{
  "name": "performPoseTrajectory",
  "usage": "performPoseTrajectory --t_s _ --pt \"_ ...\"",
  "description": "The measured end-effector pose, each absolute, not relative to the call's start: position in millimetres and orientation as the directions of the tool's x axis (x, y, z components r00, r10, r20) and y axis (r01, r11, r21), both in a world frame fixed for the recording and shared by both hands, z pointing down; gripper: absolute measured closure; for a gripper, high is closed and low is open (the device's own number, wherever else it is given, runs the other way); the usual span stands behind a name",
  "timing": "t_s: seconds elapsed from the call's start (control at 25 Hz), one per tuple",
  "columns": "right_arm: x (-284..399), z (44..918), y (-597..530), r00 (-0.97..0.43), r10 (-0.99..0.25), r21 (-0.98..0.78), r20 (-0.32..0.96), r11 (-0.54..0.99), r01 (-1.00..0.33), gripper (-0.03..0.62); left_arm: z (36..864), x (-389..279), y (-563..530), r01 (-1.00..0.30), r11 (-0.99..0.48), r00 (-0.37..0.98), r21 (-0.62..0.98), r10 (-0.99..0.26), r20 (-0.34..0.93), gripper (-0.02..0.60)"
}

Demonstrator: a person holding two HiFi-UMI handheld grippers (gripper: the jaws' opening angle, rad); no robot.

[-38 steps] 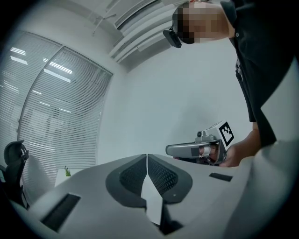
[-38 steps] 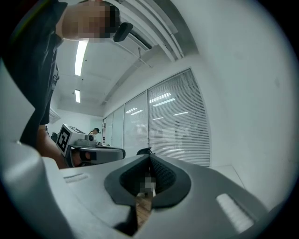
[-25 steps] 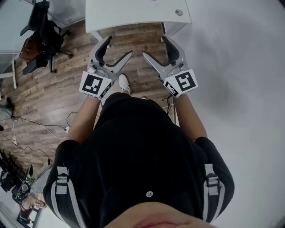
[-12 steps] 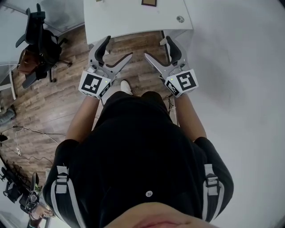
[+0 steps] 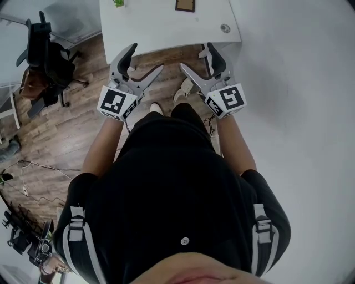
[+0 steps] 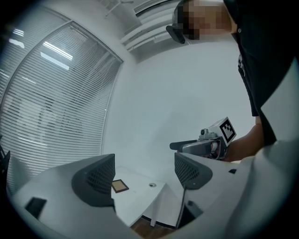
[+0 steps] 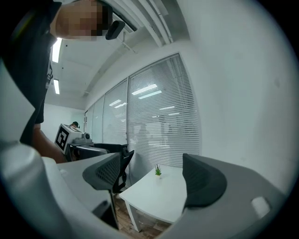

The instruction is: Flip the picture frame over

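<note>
A small brown picture frame (image 5: 185, 5) lies flat on the white table (image 5: 166, 28), at the top edge of the head view. In the left gripper view the frame (image 6: 120, 186) shows beyond the jaws, on the table (image 6: 140, 198). My left gripper (image 5: 147, 57) and right gripper (image 5: 195, 56) are held level side by side in front of the table's near edge, short of the frame. Both stand open with nothing between their fingers. The left gripper view shows its own gripper (image 6: 145, 173) open, and the right gripper view shows its own (image 7: 156, 179) open too.
A small green plant (image 5: 118, 3) stands on the table left of the frame and shows again as the plant (image 7: 158, 170). A round cable grommet (image 5: 224, 28) sits near the table's right corner. A black office chair (image 5: 47, 58) stands at the left on wood flooring. A white wall runs along the right.
The person has stepped toward the table with both grippers. The table has slid further into the head view, and the picture frame and plant have appeared at its top edge.
</note>
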State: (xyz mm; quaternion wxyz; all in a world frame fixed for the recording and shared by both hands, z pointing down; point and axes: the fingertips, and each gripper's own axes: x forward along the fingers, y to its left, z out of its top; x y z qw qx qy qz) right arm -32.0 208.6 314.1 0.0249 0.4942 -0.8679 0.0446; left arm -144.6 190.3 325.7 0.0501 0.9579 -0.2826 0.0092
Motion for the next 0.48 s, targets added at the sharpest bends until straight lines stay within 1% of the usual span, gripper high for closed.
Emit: performPoseTrajectory --t_s 0.28,0.48 --pt "-1.1 312.4 135.7 -0.540 -0.838 -0.041 0.072 0.539 -0.842 0.175 315.4 -114.3 123.1 -0.579 -0.814 0.816 0.057 -0.578 0.035 0.198" --pt "42.7 313.3 86.7 -0.562 -0.824 -0.043 0.069 0.561 -0.827 0.175 313.3 -72.7 78.4 -0.604 -0.796 0.797 0.046 -0.603 0.045 0.198"
